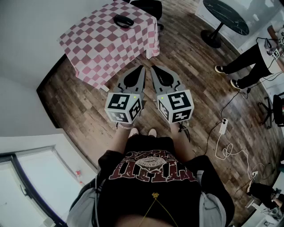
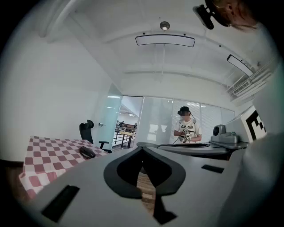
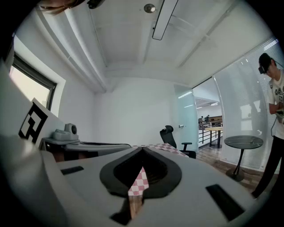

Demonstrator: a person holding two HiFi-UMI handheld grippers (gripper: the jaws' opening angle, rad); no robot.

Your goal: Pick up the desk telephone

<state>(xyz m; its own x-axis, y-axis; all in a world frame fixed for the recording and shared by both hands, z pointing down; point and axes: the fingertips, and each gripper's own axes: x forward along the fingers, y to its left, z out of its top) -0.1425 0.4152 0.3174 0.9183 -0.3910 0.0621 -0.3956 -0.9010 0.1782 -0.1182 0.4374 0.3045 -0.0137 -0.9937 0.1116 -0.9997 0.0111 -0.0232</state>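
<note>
The desk telephone (image 1: 123,21) is a black, low set lying on the far part of a table under a pink-and-white checked cloth (image 1: 95,42). It also shows in the left gripper view as a dark lump (image 2: 87,152) on that cloth, off to the left. Both grippers hover side by side in front of the person, short of the table's near corner and pointing toward it. The left gripper (image 1: 142,68) (image 2: 143,149) is shut with nothing in it. Its twin, the right gripper (image 1: 152,68) (image 3: 143,150), is also shut and empty, with checked cloth visible beyond its jaws.
A black office chair (image 1: 148,6) stands behind the table. A round dark pedestal table (image 1: 226,15) is at the back right, and a standing person (image 1: 248,62) is beside it. Cables and a power strip (image 1: 224,126) lie on the wooden floor to the right. White walls close the left side.
</note>
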